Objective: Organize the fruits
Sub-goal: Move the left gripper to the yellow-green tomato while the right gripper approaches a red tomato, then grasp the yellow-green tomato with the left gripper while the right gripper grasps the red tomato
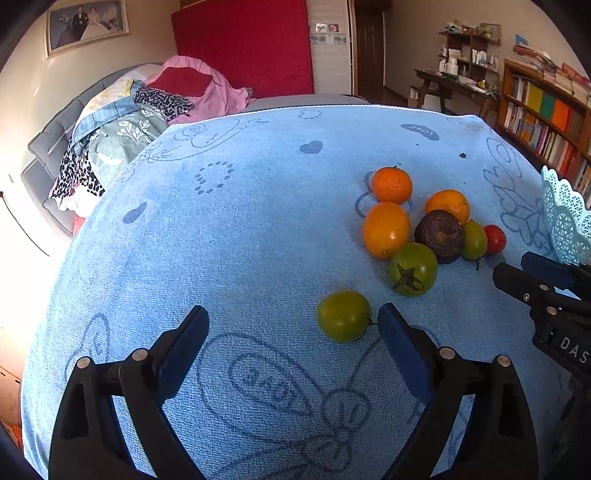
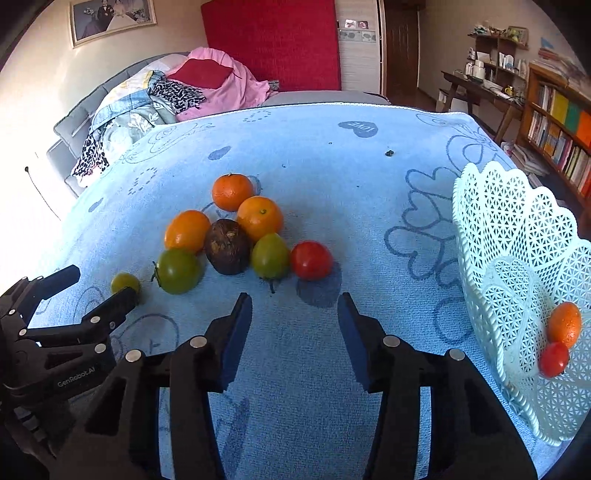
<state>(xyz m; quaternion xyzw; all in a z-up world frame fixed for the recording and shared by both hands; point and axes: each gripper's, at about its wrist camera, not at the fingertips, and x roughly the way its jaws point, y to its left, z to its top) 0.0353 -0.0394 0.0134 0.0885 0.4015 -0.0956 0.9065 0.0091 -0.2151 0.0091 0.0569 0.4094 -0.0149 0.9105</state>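
Surroundings: a blue towel (image 2: 295, 166) with drawn flowers and hearts covers the table; behind it a bed piled with clothes (image 2: 155, 99), a red panel (image 2: 273, 44) against the wall, a framed photo (image 2: 110, 18), and a bookshelf (image 2: 561, 129) at the right.
Fruit cluster: 7 pieces lie touching near the towel's middle: 3 oranges (image 2: 260, 218), a dark brown fruit (image 2: 227, 246), a large green tomato (image 2: 178, 271), a smaller green tomato (image 2: 269, 256) and a red tomato (image 2: 311, 259).
Stray fruit: 1 small green tomato (image 1: 343, 315) lies apart from the cluster, on the left gripper's side.
Basket: a pale lattice basket (image 2: 509, 229) stands at the towel's right edge, already holding 1 orange (image 2: 564, 325) and 1 red tomato (image 2: 553, 359).
In the way: bare towel lies between the right gripper and the red tomato; the smaller green tomato sits just left of that tomato, touching it.
Left gripper (image 1: 293, 332): jaws spread wide, nothing clamped; the stray green tomato sits just ahead of the tips, close beside the right finger, its stem end nearly at that pad.
Right gripper (image 2: 294, 325): jaws partly apart over bare towel, holding nothing, pointed toward the red tomato, which lies just beyond the tips.
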